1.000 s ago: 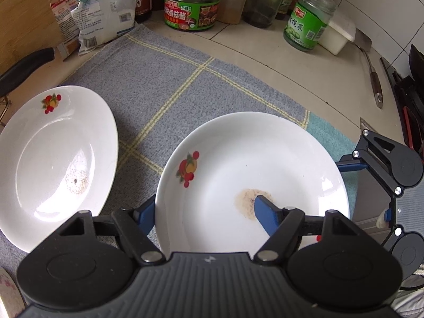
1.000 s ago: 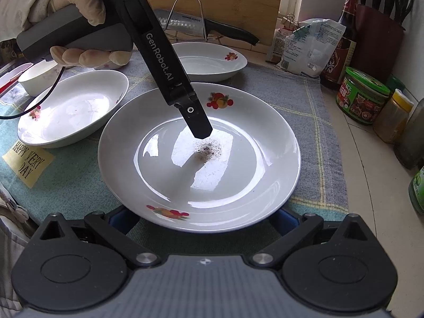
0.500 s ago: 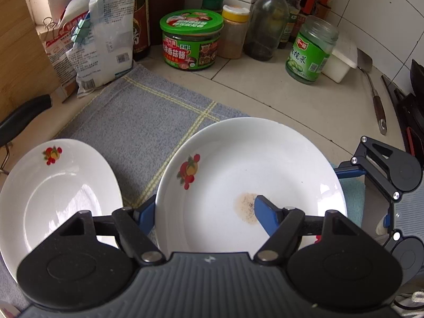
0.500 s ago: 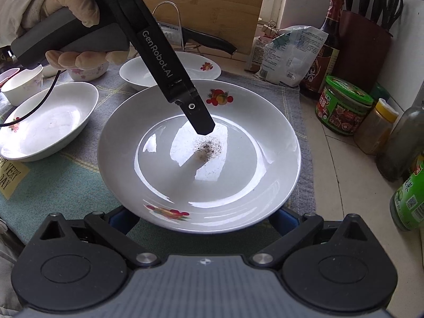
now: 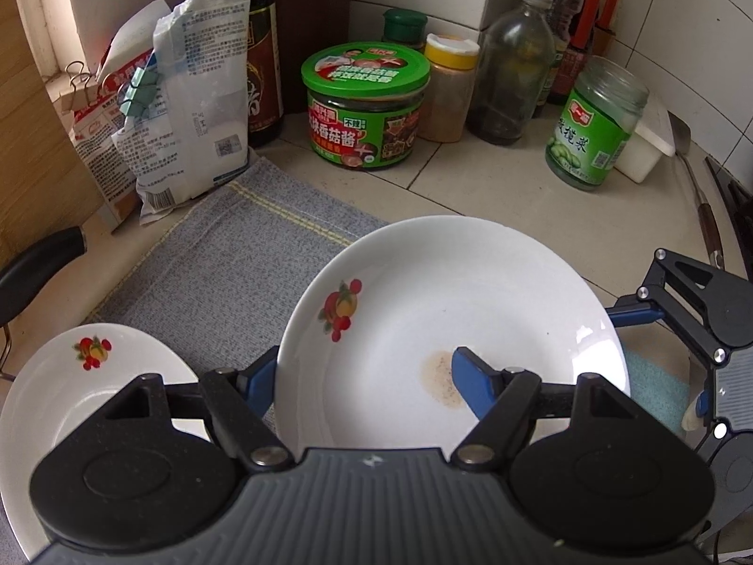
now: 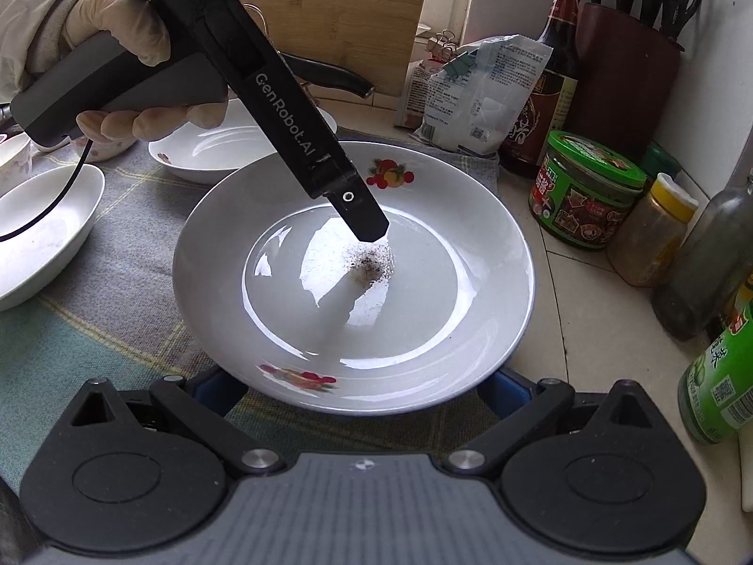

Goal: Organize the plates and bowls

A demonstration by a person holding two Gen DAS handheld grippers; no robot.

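Note:
A white deep plate (image 5: 452,306) with a fruit print and a brown speck patch hangs just above the grey cloth (image 5: 235,273). My left gripper (image 5: 362,372) is shut on its near rim, one blue finger inside the dish and one under the edge. In the right wrist view the same plate (image 6: 423,310) lies over my right gripper (image 6: 355,391). Its blue fingers stand wide apart beneath the rim, tips hidden. The left gripper's upper finger (image 6: 362,216) reaches into the dish, held by a gloved hand (image 6: 117,47). A second printed plate (image 5: 94,376) rests at the left.
Jars and bottles crowd the back: a green-lidded jar (image 5: 364,108), a yellow-capped jar (image 5: 449,89), a glass bottle (image 5: 513,70), an olive jar (image 5: 593,127), bags (image 5: 188,108). Two more dishes (image 6: 221,150) (image 6: 37,235) and a knife block (image 6: 626,56) stand behind.
Both grippers have carried the plate together toward the jars at the wall end of the counter. The other plates have slid away to the left. Neither grip has changed.

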